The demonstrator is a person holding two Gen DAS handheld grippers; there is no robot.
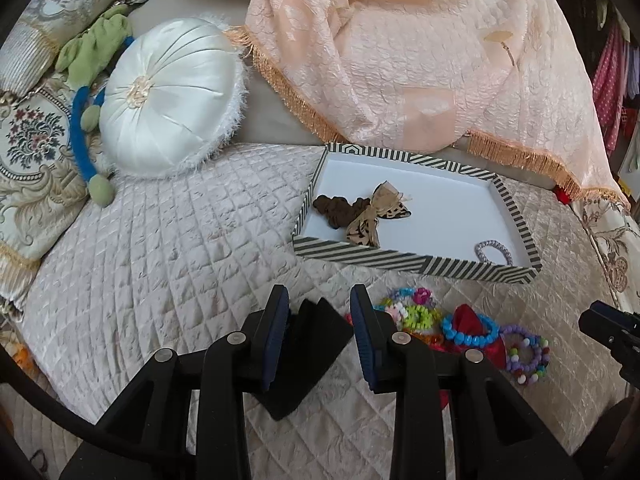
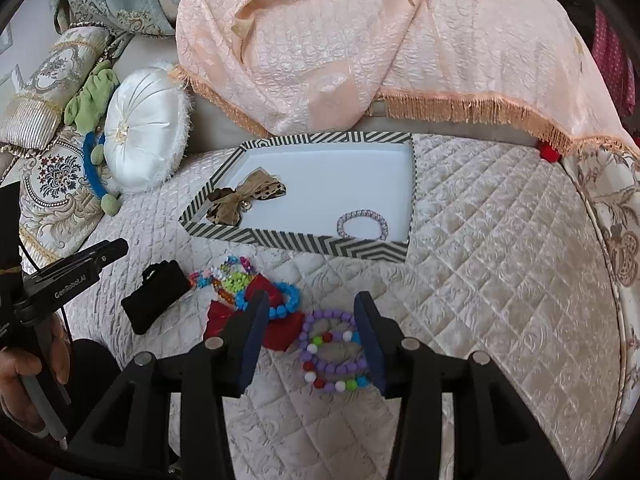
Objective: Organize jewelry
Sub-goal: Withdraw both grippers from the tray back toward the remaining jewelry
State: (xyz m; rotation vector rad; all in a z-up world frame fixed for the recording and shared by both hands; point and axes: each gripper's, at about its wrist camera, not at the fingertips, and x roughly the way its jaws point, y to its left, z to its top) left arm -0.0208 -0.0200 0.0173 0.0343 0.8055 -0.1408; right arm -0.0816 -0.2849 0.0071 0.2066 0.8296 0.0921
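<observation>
A striped tray point(image 1: 360, 258) point(image 2: 280, 240) lies on the quilted bed. It holds a leopard-print bow point(image 1: 376, 216) point(image 2: 244, 196), a brown hair piece point(image 1: 334, 206) and a silver-lilac bracelet point(image 1: 494, 252) point(image 2: 362, 224). In front of the tray lie a purple bead bracelet point(image 2: 332, 356) point(image 1: 524, 354), a blue bead bracelet point(image 2: 280, 300) point(image 1: 472, 330) on a red bow point(image 2: 276, 320), and colourful bead bracelets point(image 2: 232, 276) point(image 1: 416, 308). My right gripper point(image 2: 312, 336) is open, its fingers on either side of the purple bracelet. My left gripper point(image 1: 320, 320) is open over a black item point(image 1: 308, 352) point(image 2: 156, 300).
A white round cushion point(image 1: 172, 96) point(image 2: 144, 132), a green and blue plush toy point(image 1: 86, 92) and patterned pillows point(image 1: 32, 152) lie to the left. A peach fringed bedspread point(image 1: 400, 48) point(image 2: 360, 40) is heaped behind the tray. The quilted cover point(image 2: 500, 260) extends to the right.
</observation>
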